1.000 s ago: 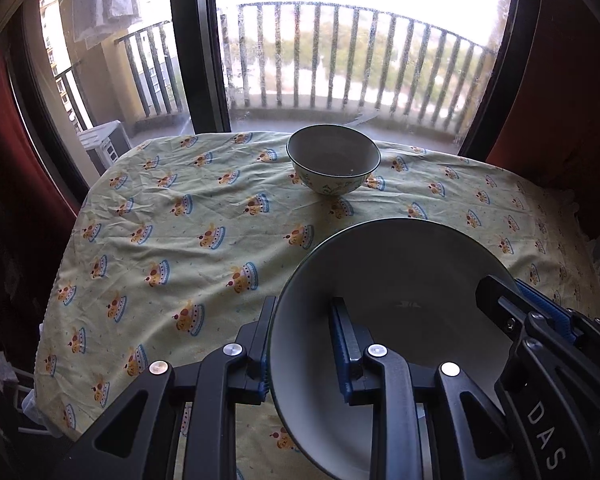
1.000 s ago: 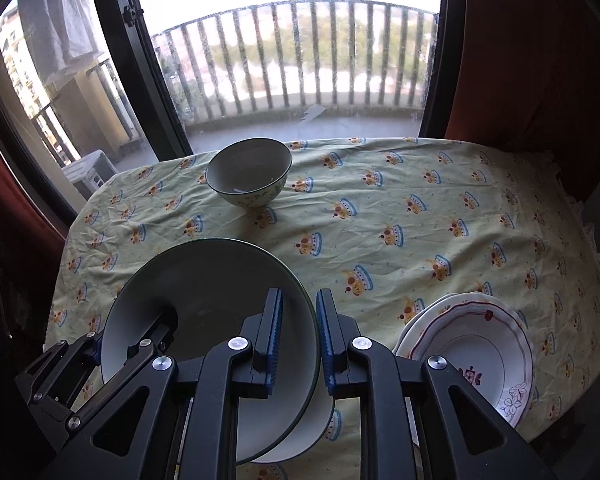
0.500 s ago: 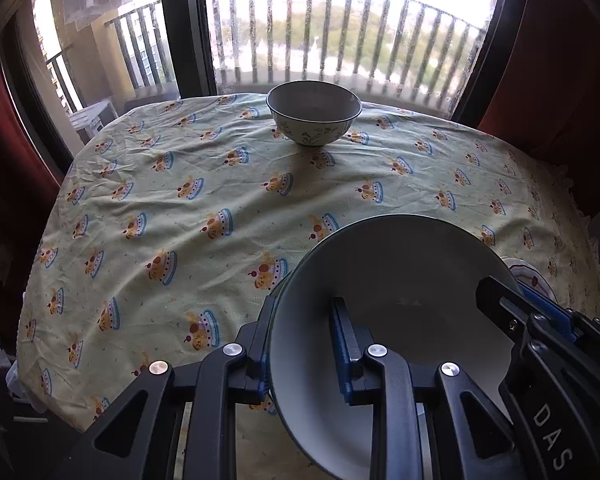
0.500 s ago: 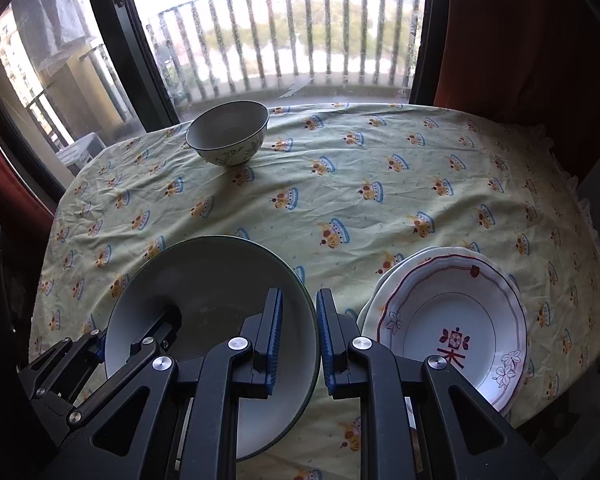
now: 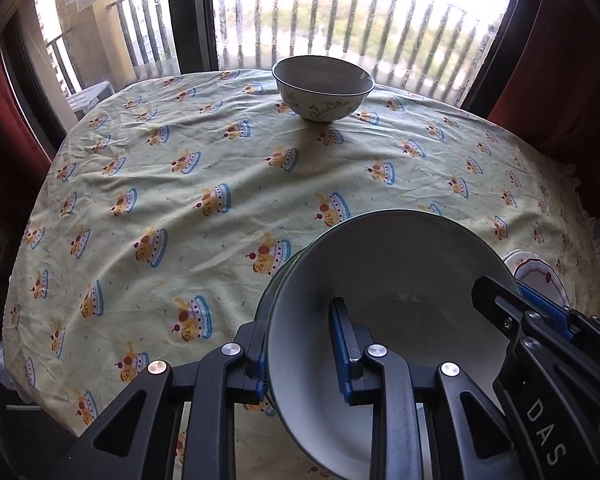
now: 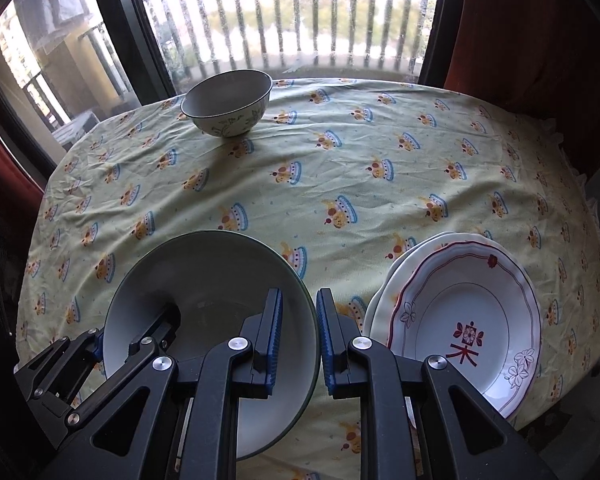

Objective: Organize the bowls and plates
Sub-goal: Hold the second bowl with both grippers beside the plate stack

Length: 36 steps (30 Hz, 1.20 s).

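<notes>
Two grippers were both clamped on the same big grey bowl (image 5: 384, 280), left gripper (image 5: 300, 352) pinching its left rim and right gripper (image 6: 298, 336) pinching the right rim, held tilted just above the cake-print tablecloth (image 5: 180, 184). Stacked red-trimmed plates (image 6: 464, 320) sat just right of it, and a small floral bowl (image 6: 228, 104) stood well apart by the window.

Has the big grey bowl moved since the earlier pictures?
Yes. The grey bowl, between both tools, has sunk toward the tablecloth, nearing the red-patterned plate.
</notes>
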Each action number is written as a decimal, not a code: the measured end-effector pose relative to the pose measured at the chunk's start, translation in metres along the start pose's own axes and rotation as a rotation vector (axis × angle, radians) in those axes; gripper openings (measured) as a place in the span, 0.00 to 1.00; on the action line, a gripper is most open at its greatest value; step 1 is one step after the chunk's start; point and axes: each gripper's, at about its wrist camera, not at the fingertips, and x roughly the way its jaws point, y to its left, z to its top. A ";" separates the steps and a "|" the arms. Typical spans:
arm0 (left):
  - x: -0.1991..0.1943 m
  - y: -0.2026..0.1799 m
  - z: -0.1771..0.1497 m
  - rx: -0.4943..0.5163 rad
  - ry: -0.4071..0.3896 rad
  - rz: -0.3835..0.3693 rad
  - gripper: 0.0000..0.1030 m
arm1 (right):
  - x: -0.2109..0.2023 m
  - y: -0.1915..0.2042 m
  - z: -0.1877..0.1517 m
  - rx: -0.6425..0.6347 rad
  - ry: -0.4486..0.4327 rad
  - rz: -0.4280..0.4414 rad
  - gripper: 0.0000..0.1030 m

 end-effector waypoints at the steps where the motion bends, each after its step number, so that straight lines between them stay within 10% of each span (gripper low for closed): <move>1: 0.000 0.000 0.001 0.000 -0.002 -0.002 0.23 | 0.001 0.001 0.002 -0.003 -0.002 -0.005 0.20; 17: 0.000 -0.010 0.002 0.113 -0.015 0.134 0.23 | 0.019 -0.008 -0.003 0.106 0.038 0.076 0.21; 36: 0.026 0.004 -0.002 0.068 0.053 0.049 0.23 | 0.037 0.001 -0.010 0.077 0.042 0.054 0.21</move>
